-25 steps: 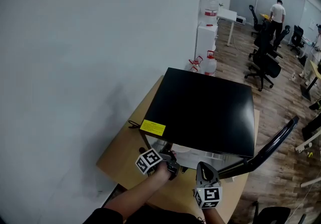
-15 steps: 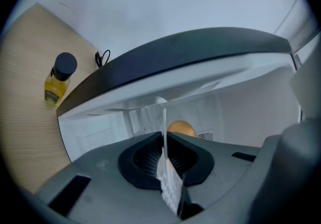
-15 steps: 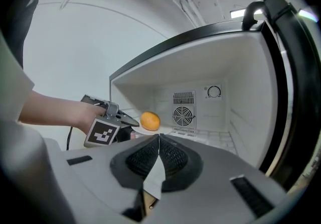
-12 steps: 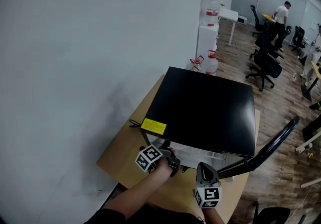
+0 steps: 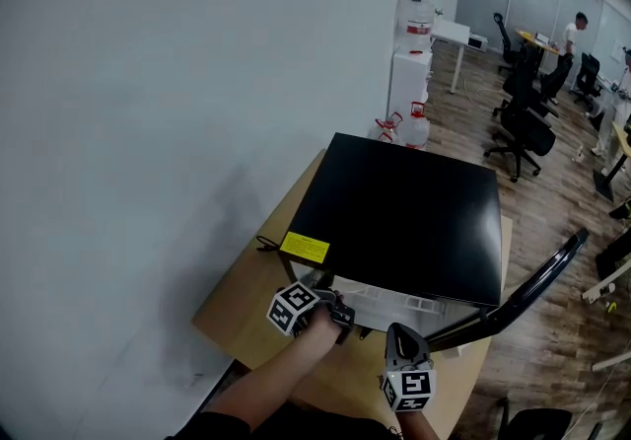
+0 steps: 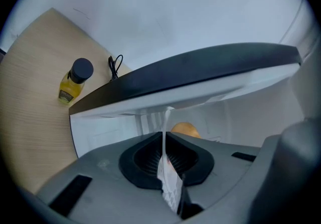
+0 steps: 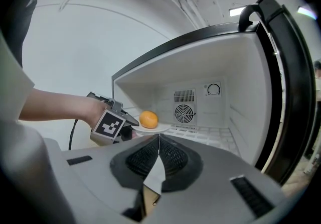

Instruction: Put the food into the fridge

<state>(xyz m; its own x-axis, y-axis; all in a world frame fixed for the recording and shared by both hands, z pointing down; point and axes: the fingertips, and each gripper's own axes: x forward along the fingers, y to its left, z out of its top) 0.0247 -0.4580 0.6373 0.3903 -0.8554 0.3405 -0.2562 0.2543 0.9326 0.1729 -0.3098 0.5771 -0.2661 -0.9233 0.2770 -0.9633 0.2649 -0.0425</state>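
Observation:
A black mini fridge [image 5: 404, 221] stands on a wooden table [image 5: 242, 305], its door [image 5: 532, 280] swung open to the right. My left gripper [image 5: 340, 315] is at the fridge's mouth, shut on the rim of a white plate [image 7: 153, 128] that carries an orange [image 7: 148, 118]. In the left gripper view the plate [image 6: 169, 185] shows edge-on between the jaws of the left gripper [image 6: 164, 135], with the orange [image 6: 184, 129] just beyond. The plate hovers over the fridge's wire shelf [image 7: 205, 135]. My right gripper [image 7: 159, 140] is shut and holds nothing, a little back from the opening.
A small bottle of yellow liquid with a black cap [image 6: 75, 81] stands on the table left of the fridge, near a black cable [image 6: 115, 65]. The open door [image 7: 286, 77] bounds the right side. Water jugs [image 5: 409, 73] and office chairs [image 5: 518, 122] stand far behind.
Both grippers have barely shifted and the plate stays at the fridge's mouth. A person far at the back has walked to the right.

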